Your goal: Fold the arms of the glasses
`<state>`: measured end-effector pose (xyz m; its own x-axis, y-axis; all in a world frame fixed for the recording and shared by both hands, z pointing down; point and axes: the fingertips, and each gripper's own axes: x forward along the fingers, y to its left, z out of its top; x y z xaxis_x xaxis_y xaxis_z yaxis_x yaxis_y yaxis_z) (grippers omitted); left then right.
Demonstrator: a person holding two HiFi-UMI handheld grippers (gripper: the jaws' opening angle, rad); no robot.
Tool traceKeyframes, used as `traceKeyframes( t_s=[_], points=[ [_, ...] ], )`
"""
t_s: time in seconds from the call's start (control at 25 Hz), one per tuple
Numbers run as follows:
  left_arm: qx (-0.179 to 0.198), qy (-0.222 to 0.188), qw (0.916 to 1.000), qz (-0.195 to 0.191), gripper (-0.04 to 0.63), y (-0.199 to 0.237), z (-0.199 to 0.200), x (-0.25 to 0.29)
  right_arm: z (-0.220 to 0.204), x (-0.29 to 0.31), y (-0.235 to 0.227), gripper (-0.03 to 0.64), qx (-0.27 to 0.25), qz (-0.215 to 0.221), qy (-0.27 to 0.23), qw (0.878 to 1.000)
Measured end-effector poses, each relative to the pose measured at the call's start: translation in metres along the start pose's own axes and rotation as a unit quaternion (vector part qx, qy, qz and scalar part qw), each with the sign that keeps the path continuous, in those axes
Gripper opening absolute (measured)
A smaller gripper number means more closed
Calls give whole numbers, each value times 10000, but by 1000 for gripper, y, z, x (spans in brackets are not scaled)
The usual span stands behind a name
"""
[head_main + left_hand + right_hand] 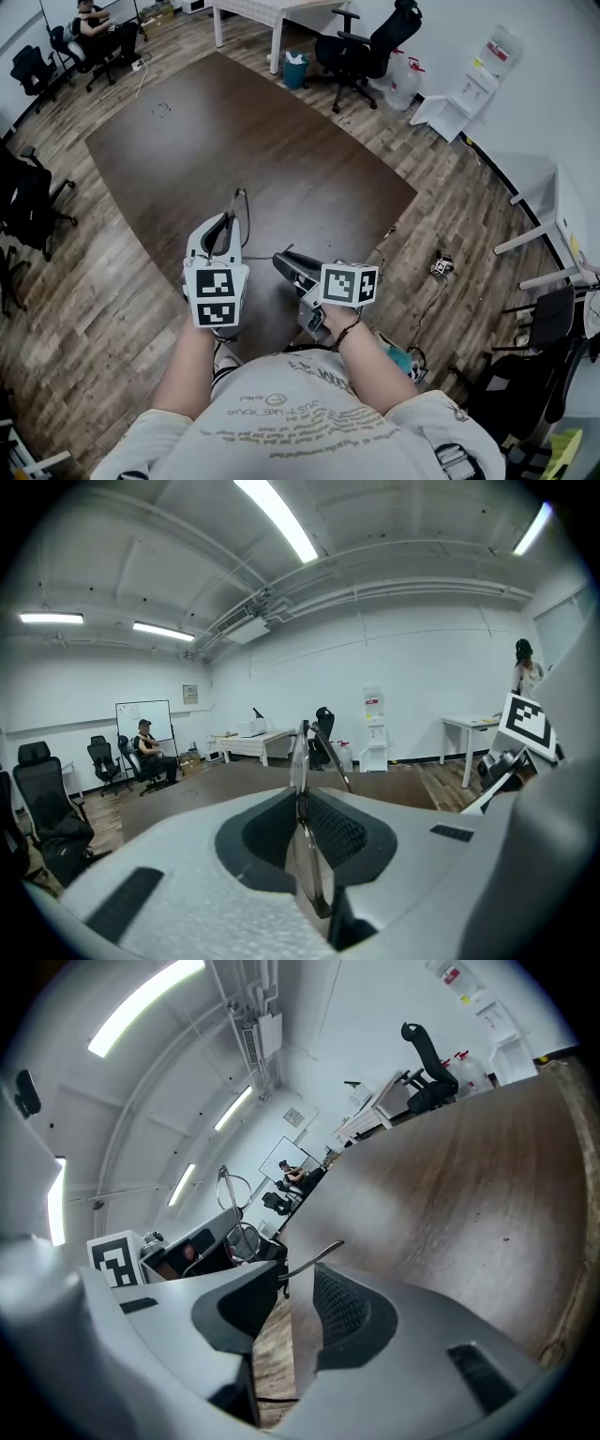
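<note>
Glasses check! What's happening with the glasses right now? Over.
Left gripper shut on the glasses, held above the brown table. Right gripper open, one glasses arm pointing toward its jaws. Nothing in the way.

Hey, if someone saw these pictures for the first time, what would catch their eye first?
The left gripper is shut on a pair of thin-framed glasses, held edge-on at the near corner of the big dark brown table. Right beside it the right gripper is open, with one glasses arm reaching across its gap.
</note>
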<state>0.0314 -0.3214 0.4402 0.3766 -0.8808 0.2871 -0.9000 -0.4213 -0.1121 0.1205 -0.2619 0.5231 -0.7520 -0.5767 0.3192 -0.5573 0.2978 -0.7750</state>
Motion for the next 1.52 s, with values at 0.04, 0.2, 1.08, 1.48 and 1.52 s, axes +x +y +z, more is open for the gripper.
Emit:
traceKeyframes(
  t_s=[0.04,0.2,1.08,1.48,1.52],
  points=[
    [7,3,10000,-1,50,0,0,0,1,0,0,119,-9,-15,-9,10000],
    [16,55,10000,-26,50,1,-3,1,5,1,-1,84,-10,-64,-71,10000],
    [897,429,9940,-459,51,-45,-28,13,38,-4,6,37,-297,-161,-537,9980],
    [984,574,9919,-556,51,-57,-33,19,50,0,19,32,-404,181,-561,9974],
    [996,586,9917,-563,50,-58,-34,20,51,0,20,32,-414,218,-560,9973]
  ],
)
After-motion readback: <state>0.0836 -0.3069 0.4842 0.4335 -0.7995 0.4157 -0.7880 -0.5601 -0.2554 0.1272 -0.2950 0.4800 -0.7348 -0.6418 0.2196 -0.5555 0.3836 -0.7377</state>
